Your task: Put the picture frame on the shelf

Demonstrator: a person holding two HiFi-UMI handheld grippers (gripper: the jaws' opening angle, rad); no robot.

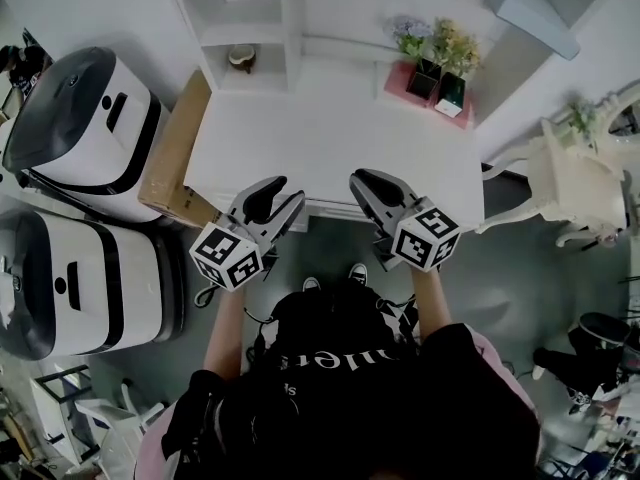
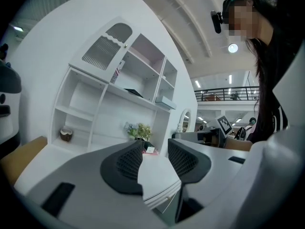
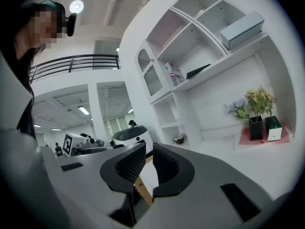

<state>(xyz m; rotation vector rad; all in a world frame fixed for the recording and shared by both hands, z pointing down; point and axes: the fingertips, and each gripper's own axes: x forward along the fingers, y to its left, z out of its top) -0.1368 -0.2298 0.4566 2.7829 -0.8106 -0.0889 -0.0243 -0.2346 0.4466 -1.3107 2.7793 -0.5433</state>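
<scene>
The person [image 1: 350,368] stood at the near edge of a white table [image 1: 330,148] and held both grippers out over that edge. The left gripper [image 2: 156,147] had its jaws wide apart, and only the table top showed in the gap. The right gripper [image 3: 149,149] had its jaws close to each other with a thin gap between them, and nothing sat in that gap. From the grippers, the tall white shelf [image 1: 250,13] stood at 12 o'clock, on the far side of the table. A dark flat thing that looked like the picture frame [image 3: 197,71] lay tilted on a high board of the shelf, well apart from both grippers. In the right gripper view, a grey box [image 3: 243,28] sat further along the same board, at 2 o'clock from it. A small brown bowl [image 1: 241,58] sat in a low part of the shelf. Flowers in pots [image 1: 440,63] stood on a pink mat [image 1: 400,83] at 1 o'clock on the table. A cardboard box [image 1: 175,148] was beside the table at 10 o'clock, and two big white machines [image 1: 90,128] stood at 9 o'clock
</scene>
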